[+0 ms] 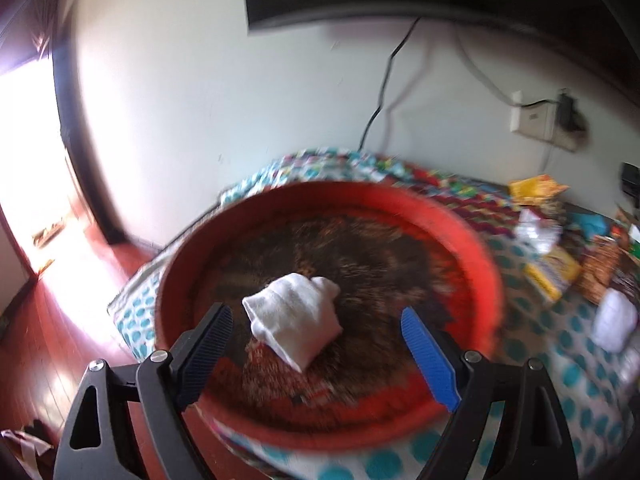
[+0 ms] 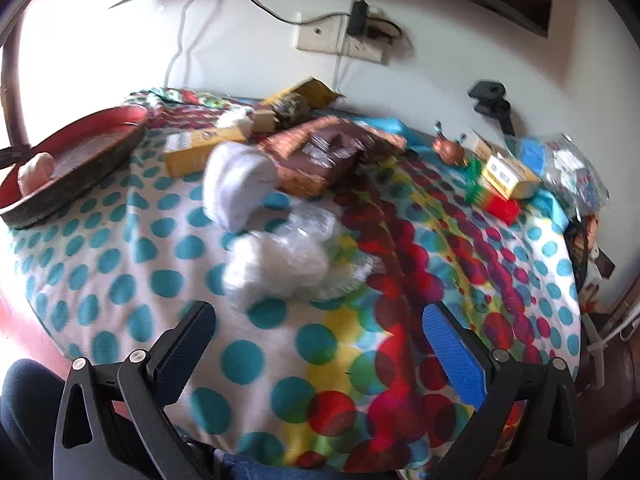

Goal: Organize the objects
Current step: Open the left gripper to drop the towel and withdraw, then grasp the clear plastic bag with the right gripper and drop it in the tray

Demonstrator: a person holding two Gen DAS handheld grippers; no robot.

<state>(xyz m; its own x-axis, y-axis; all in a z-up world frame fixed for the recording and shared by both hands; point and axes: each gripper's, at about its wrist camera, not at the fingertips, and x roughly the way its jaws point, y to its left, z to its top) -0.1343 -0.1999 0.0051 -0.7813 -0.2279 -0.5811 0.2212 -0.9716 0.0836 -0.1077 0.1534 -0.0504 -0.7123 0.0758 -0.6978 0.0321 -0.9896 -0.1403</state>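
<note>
Socks are what we sort: in the left wrist view a rolled white sock (image 1: 294,322) lies on the dark mottled floor of a round red tray (image 1: 486,264), which sits on the dotted bedspread (image 1: 568,344). Our left gripper (image 1: 318,354) hangs over the near side of the tray with its jaws spread wide; the sock shows in the gap between them, but neither pad presses on it. To the right, well apart from the tray, a second white roll (image 1: 614,326) rests on the spread near a yellow box (image 1: 554,278) and a patterned brown packet (image 1: 602,274) (blur smears the far clutter, so we cannot name more of it). Behind, a black cable (image 1: 382,92) runs down the pale wall. In the right wrist view our right gripper (image 2: 320,350) stands over bare bedspread (image 2: 132,280), jaws wide apart and nothing between them. Ahead of it lies a crumpled clear plastic bag (image 2: 292,256), and just beyond that, touching it as far as we can tell, a white sock roll (image 2: 236,188). Behind the roll are a long yellow box (image 2: 192,154) and a brown packet (image 2: 320,156). At the left edge the red tray (image 2: 76,184) shows side on, with a pale bundle (image 2: 36,172) at its rim. On the right sit a small yellow carton (image 2: 510,178) and a red block (image 2: 502,206).
</note>
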